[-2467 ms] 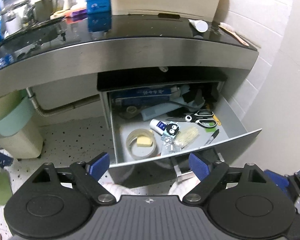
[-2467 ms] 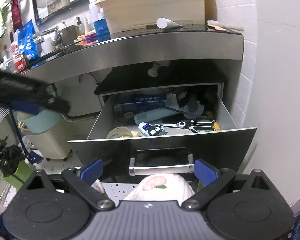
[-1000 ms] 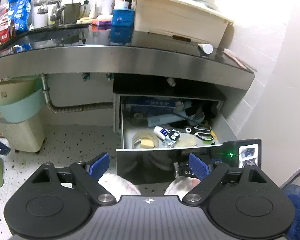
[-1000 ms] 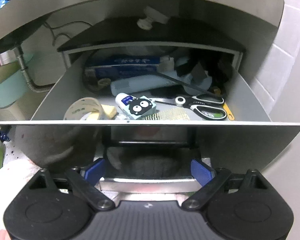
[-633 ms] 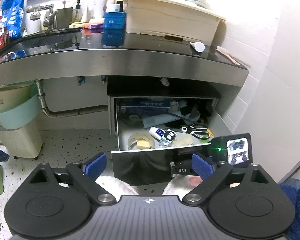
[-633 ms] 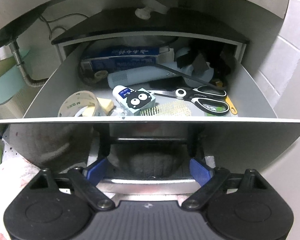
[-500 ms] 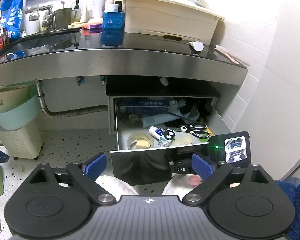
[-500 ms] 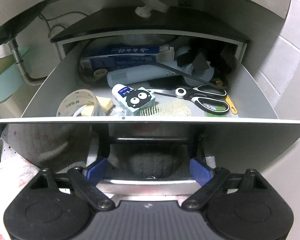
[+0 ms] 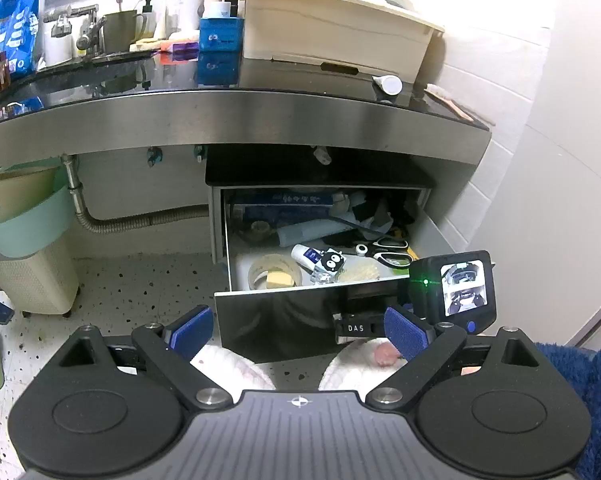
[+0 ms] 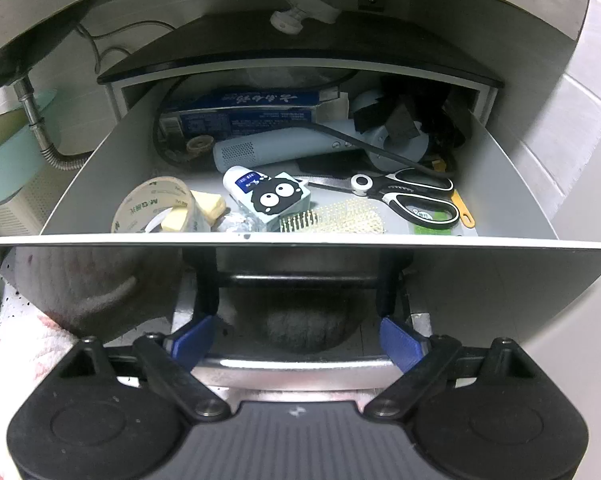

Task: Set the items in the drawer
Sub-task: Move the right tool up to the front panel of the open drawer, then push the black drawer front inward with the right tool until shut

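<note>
The grey drawer point(image 9: 284, 316) point(image 10: 500, 276) under the steel counter stands pulled out. In it lie a tape roll point(image 10: 154, 210), a white tube point(image 10: 240, 184), a box with cartoon eyes point(image 10: 280, 198), a yellow comb point(image 10: 332, 222), scissors point(image 10: 412, 196) and a pale blue device point(image 10: 284, 146). My right gripper point(image 10: 296, 338) is open, its blue pads against the drawer front beside the steel handle point(image 10: 296, 364); its body shows in the left wrist view point(image 9: 448, 292). My left gripper point(image 9: 298, 330) is open and empty, held back from the drawer front.
The black countertop point(image 9: 220, 76) holds a cream bin point(image 9: 332, 40), a blue box point(image 9: 220, 34), a white tube point(image 9: 388, 84) and bottles near the tap. A mint basket point(image 9: 24, 216) and flexible hose point(image 9: 140, 220) are left. A tiled wall point(image 9: 540, 160) stands right.
The drawer has slid a little further in. My right gripper moved up to the drawer front at the handle. My left gripper drew back and higher.
</note>
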A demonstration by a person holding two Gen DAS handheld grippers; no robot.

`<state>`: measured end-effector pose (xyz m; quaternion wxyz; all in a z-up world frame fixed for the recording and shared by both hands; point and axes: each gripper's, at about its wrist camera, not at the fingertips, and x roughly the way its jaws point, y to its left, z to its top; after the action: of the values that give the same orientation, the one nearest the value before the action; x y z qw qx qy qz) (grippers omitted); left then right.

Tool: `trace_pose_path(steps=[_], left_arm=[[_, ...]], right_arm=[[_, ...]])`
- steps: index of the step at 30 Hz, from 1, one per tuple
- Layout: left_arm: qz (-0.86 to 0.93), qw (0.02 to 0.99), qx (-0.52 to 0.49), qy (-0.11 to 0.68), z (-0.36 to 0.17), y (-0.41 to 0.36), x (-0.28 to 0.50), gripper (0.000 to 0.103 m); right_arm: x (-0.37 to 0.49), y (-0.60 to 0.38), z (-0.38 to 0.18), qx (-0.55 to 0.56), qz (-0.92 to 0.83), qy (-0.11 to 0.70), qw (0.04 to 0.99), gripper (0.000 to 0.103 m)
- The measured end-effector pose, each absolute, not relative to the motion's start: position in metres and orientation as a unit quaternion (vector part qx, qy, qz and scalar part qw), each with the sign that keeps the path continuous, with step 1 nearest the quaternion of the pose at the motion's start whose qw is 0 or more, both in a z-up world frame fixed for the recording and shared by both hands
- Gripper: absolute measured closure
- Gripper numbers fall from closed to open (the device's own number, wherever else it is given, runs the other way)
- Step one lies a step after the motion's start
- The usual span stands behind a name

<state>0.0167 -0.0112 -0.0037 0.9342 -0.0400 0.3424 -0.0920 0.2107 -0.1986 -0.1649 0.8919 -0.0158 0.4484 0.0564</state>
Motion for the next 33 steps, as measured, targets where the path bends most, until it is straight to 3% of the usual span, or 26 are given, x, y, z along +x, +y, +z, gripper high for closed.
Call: trace_pose_path(steps=[33], left_arm=[[-0.094, 0.925, -0.051, 0.364, -0.0114, -0.0094, 0.0093, 0.01]], right_arm=[[0.2177, -0.1977, -0.1658, -0.016, 0.053, 0.463, 0.884, 0.012]])
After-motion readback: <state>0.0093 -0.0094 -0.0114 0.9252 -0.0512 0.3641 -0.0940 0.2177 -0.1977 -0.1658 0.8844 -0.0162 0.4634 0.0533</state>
